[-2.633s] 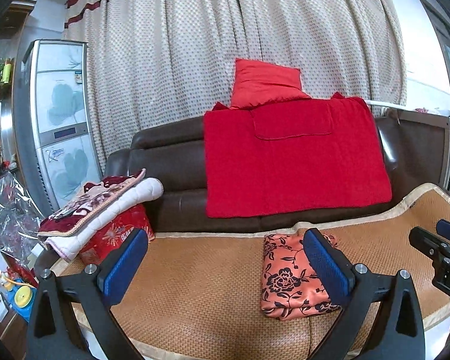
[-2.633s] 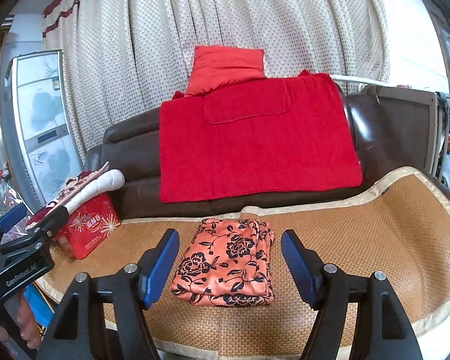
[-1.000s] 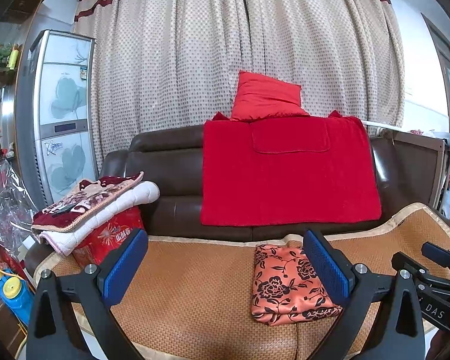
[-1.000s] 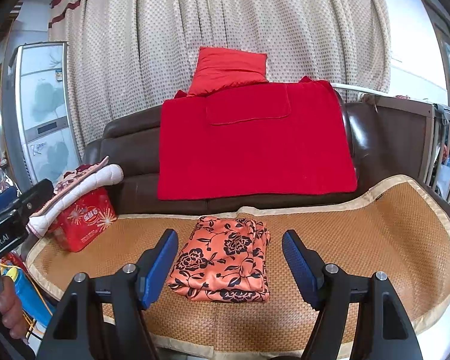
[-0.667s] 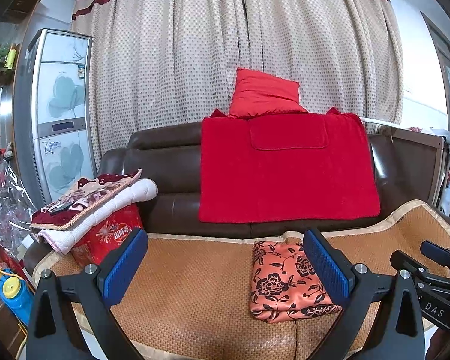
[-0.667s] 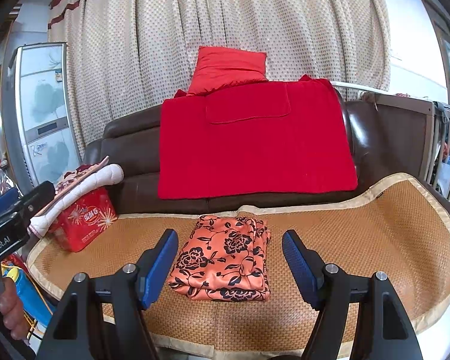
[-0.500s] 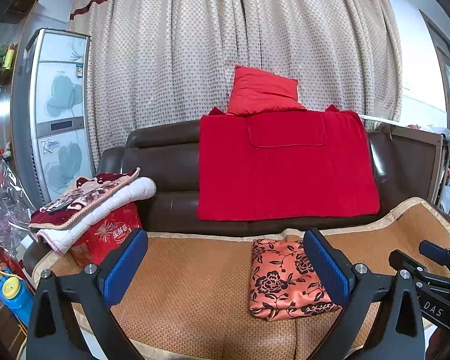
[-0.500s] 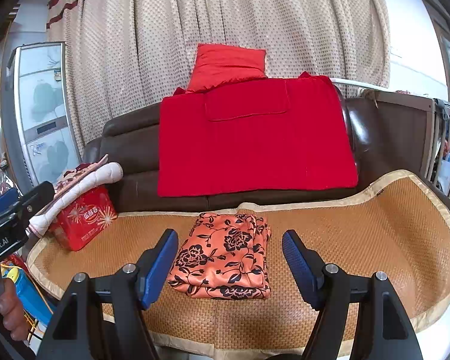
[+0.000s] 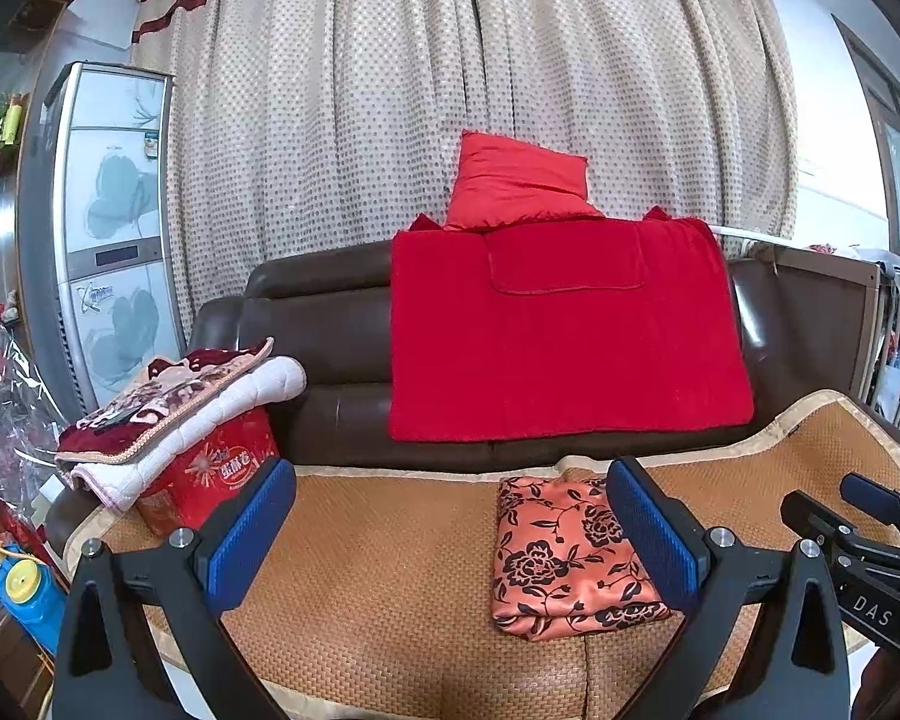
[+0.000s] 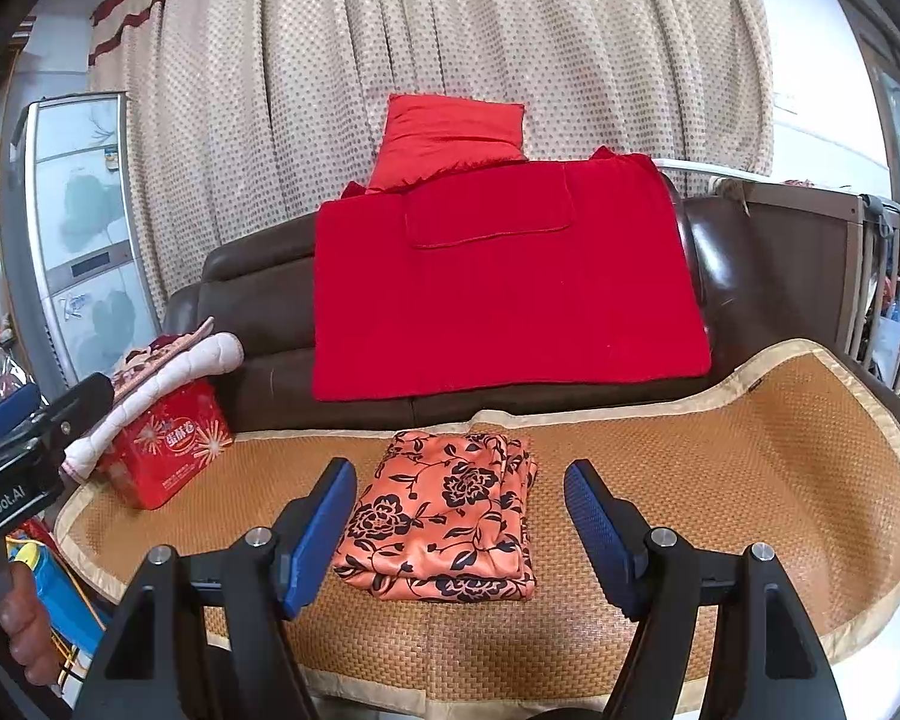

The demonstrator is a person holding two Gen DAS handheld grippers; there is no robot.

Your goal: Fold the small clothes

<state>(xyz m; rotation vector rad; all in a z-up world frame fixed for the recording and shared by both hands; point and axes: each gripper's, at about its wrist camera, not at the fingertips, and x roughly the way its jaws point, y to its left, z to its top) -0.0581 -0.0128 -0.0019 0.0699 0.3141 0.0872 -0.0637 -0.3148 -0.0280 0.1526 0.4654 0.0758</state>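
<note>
**Folded bundle could come undone if I go back in**

The woven mat (image 10: 750,480) fills the lower frame of my right view; the floral garment (image 10: 444,516) lies folded at lower centre on it. Both my right gripper (image 10: 456,531) and left gripper (image 9: 450,540) stand wide and empty. I judge a careless re-grip would drag the slippery layers askew or off the mat's front edge.
</note>
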